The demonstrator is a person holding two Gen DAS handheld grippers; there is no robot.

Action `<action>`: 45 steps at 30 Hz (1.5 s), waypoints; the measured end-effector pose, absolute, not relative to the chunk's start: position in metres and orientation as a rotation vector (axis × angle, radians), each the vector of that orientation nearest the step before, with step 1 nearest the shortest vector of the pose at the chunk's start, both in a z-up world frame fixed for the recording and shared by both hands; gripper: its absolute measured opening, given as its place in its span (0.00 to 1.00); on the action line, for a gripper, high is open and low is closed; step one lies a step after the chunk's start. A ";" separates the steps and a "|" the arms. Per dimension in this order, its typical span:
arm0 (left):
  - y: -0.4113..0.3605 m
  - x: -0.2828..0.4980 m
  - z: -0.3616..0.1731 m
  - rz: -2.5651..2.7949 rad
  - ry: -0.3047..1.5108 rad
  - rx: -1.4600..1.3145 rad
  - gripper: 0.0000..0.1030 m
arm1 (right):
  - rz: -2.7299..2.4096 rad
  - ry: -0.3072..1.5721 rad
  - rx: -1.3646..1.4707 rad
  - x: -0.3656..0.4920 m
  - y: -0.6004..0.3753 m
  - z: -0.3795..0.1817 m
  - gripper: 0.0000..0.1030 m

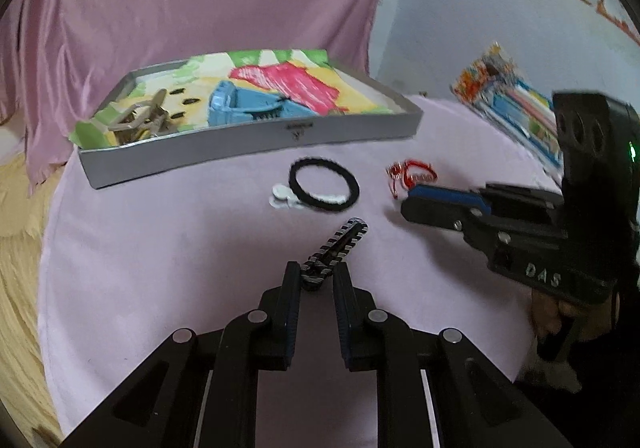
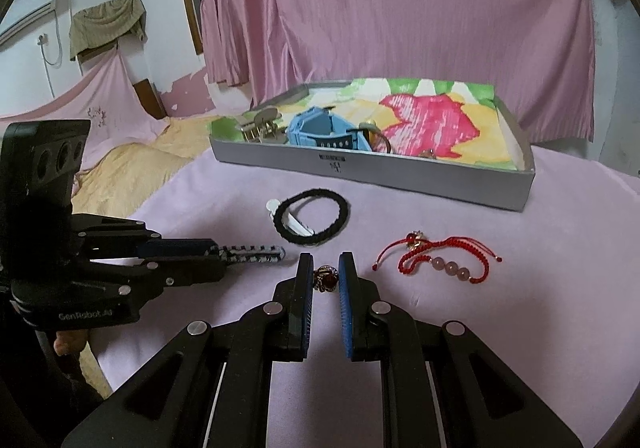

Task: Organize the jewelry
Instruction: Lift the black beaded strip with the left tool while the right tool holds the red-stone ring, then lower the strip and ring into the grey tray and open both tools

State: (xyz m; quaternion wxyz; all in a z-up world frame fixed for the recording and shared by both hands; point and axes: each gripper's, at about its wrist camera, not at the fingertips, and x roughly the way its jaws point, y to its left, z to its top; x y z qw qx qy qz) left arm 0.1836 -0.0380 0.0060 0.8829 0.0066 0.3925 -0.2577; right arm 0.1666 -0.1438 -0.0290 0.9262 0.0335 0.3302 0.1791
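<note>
A grey box (image 1: 256, 152) (image 2: 400, 172) with a colourful paper lining holds a gold claw clip (image 1: 140, 120) (image 2: 260, 126) and a blue clip (image 1: 240, 106) (image 2: 320, 132). My left gripper (image 1: 316, 274) (image 2: 218, 252) is shut on the end of a black-and-white striped hair clip (image 1: 340, 244) (image 2: 256, 254) lying on the pink cloth. My right gripper (image 2: 325, 268) (image 1: 408, 204) has its jaws around a small gold ring with a red stone (image 2: 326, 278), not visibly touching it. A red cord bracelet (image 2: 436, 258) (image 1: 412, 176) lies to its right.
A black hair tie (image 1: 324, 184) (image 2: 314, 220) lies over a white clip (image 1: 284, 196) (image 2: 294, 224) in the middle of the cloth. A colourful packet (image 1: 508, 104) lies at the far right. A pink curtain (image 2: 400, 8) hangs behind the box.
</note>
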 end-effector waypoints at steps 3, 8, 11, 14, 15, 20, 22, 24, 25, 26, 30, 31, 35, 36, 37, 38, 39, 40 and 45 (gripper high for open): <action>-0.038 0.183 0.012 -0.536 0.776 -0.020 0.15 | 0.370 0.652 0.077 0.164 -0.146 -0.027 0.11; -0.038 0.185 0.025 -0.536 0.706 -0.064 0.15 | 0.386 0.628 0.112 0.163 -0.154 -0.024 0.11; -0.040 0.191 0.034 -0.517 0.674 -0.078 0.15 | 0.389 0.627 0.140 0.165 -0.161 -0.022 0.11; -0.041 0.201 0.040 -0.507 0.658 -0.101 0.15 | 0.380 0.608 0.141 0.169 -0.168 -0.015 0.11; -0.042 0.206 0.042 -0.502 0.654 -0.106 0.15 | 0.362 0.597 0.126 0.171 -0.171 -0.011 0.11; -0.051 0.230 0.052 -0.484 0.641 -0.131 0.15 | 0.329 0.578 0.093 0.194 -0.185 0.007 0.11; -0.055 0.241 0.057 -0.476 0.636 -0.139 0.15 | 0.323 0.582 0.078 0.208 -0.191 0.013 0.11; -0.059 0.254 0.061 -0.453 0.628 -0.138 0.15 | 0.319 0.589 0.058 0.225 -0.194 0.019 0.11; -0.061 0.259 0.063 -0.447 0.631 -0.136 0.15 | 0.319 0.593 0.051 0.231 -0.195 0.021 0.11; -0.063 0.267 0.064 -0.438 0.636 -0.140 0.15 | 0.319 0.600 0.041 0.241 -0.197 0.023 0.11; -0.069 0.294 0.064 -0.413 0.656 -0.156 0.15 | 0.315 0.631 0.038 0.270 -0.202 0.024 0.11; -0.070 0.298 0.063 -0.408 0.665 -0.156 0.15 | 0.313 0.638 0.043 0.275 -0.204 0.023 0.11; -0.080 0.317 0.052 -0.390 0.718 -0.138 0.15 | 0.307 0.665 0.060 0.294 -0.207 0.014 0.11; -0.082 0.321 0.048 -0.387 0.732 -0.132 0.15 | 0.310 0.671 0.071 0.298 -0.208 0.009 0.11; -0.084 0.323 0.045 -0.385 0.741 -0.127 0.15 | 0.313 0.682 0.083 0.302 -0.208 0.005 0.11; -0.086 0.325 0.041 -0.382 0.752 -0.119 0.15 | 0.315 0.698 0.092 0.304 -0.209 0.000 0.11; -0.087 0.327 0.037 -0.377 0.761 -0.111 0.15 | 0.317 0.709 0.096 0.306 -0.209 -0.004 0.11; -0.088 0.328 0.035 -0.370 0.769 -0.102 0.15 | 0.318 0.724 0.101 0.308 -0.209 -0.008 0.11; -0.090 0.329 0.031 -0.364 0.782 -0.075 0.15 | 0.315 0.768 0.090 0.314 -0.206 -0.019 0.11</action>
